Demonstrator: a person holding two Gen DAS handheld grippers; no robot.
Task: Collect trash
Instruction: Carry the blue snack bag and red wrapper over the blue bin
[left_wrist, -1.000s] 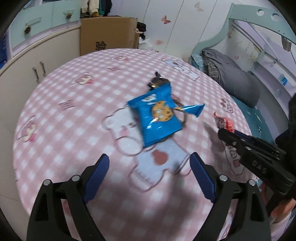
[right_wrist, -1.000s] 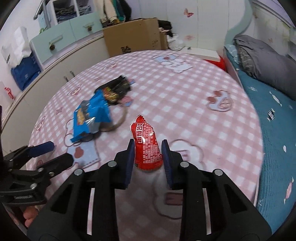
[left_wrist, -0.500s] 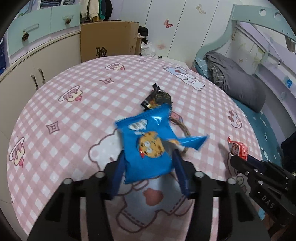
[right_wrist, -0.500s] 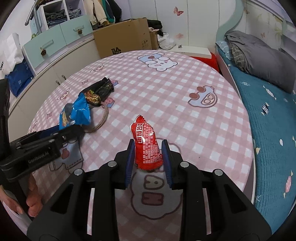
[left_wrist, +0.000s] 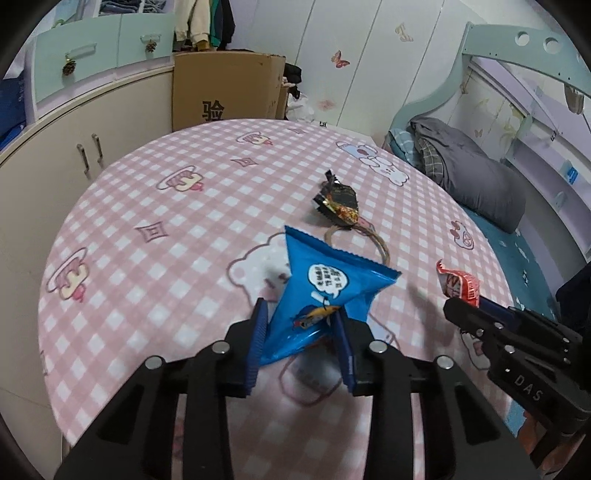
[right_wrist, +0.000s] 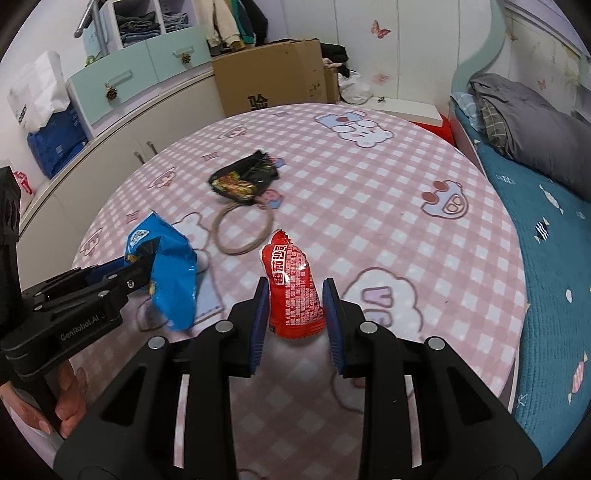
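Observation:
A blue snack packet (left_wrist: 325, 280) hangs crumpled above the pink checked table (left_wrist: 147, 258) between the pads of my left gripper (left_wrist: 301, 314), whose jaws are still closing on it. The right wrist view shows the same blue packet (right_wrist: 173, 273) lifted off the cloth at my left gripper (right_wrist: 144, 266). My right gripper (right_wrist: 295, 291) is shut on a red snack packet (right_wrist: 291, 288), held upright above the table. A black wrapper (right_wrist: 243, 179) lies flat farther back on the table.
A loop of brown twine (right_wrist: 243, 232) lies beside the black wrapper. A cardboard box (right_wrist: 269, 81) and cupboards stand beyond the table's far edge. A bed (right_wrist: 546, 221) with a grey bundle runs along the right. A person's hand (right_wrist: 66, 406) holds the left gripper.
My left gripper went from wide open short of the blue packet to closed around it, and the packet has come up off the table. The right gripper has kept its hold on the red packet.

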